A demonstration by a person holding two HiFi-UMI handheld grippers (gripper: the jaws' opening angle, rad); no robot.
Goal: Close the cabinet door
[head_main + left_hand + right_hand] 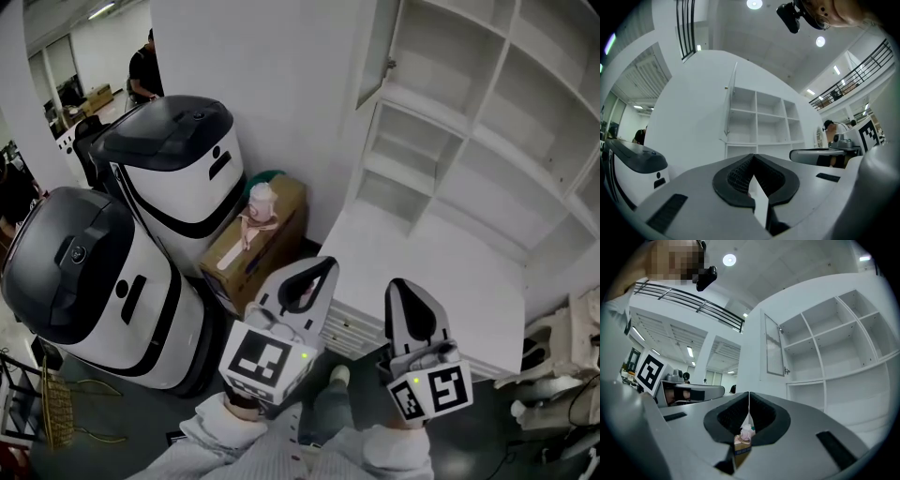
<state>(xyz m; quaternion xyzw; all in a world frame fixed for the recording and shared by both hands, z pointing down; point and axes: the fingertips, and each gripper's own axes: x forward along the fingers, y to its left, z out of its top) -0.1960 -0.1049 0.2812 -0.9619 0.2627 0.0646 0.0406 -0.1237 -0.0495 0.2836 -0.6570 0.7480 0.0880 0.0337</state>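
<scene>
Right claw (405,289) hangs well short of the cabinet door (380,52).

You hold two grippers, the left gripper (314,272) and the right gripper (401,289). To your left stand two bulky white-and-black machines, the far machine (178,155) and the near machine (84,272), and beside them sits one cardboard box (267,246) with one small pink figure (260,208) on top. Ahead of you is one white cabinet (469,122) with one open door (377,47) and many open compartments, too many of them cut off at the frame's edge to count, and one person (145,66) stands far off in the background.
</scene>
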